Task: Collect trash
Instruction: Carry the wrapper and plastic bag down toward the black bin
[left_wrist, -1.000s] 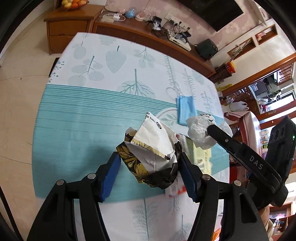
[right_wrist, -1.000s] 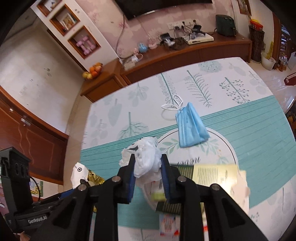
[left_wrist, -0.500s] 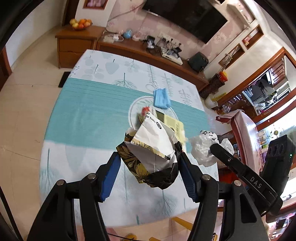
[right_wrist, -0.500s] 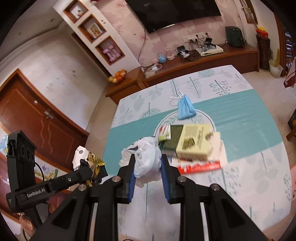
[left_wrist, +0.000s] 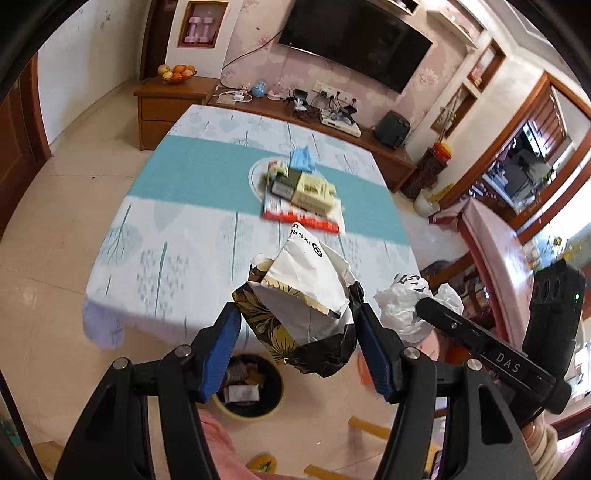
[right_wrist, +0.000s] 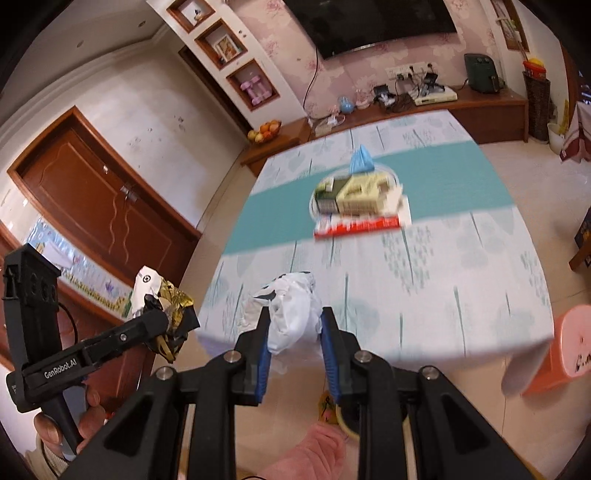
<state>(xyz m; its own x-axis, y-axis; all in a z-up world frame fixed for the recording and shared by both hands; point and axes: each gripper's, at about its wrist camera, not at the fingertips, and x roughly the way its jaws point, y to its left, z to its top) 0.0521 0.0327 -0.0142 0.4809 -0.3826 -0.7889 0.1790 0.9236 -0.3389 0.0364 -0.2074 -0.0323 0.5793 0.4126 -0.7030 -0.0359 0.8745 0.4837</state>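
Both grippers are loaded and held off the near edge of the table (left_wrist: 155, 206), above the floor. The left gripper (left_wrist: 297, 325) has its blue pads clamped on a crumpled wrapper (left_wrist: 303, 295), white and printed on one side, dark with gold flowers on the other; the wrapper bulges between the pads and hangs clear of any surface. The right gripper (right_wrist: 295, 325) pinches a wad of white plastic bag (right_wrist: 291, 314), its jaws drawn close together around it. In the left wrist view a bin (left_wrist: 251, 387) with a dark liner stands on the floor directly below the held wrapper, already containing some packets. Judgement: the step in hand is the carry, with both pieces of trash brought to the drop point. The next move calls for positioning each load squarely over the bin's mouth and spreading the jaws, preferably low enough that light paper and plastic do not drift past the rim. The plastic wad sits to the right of the bin's opening in the left wrist view and would need shifting across. Remaining on the table are a blue face mask (left_wrist: 301, 157) and a stack of books (left_wrist: 303, 199) beside it, the mask being likely the next item to collect.
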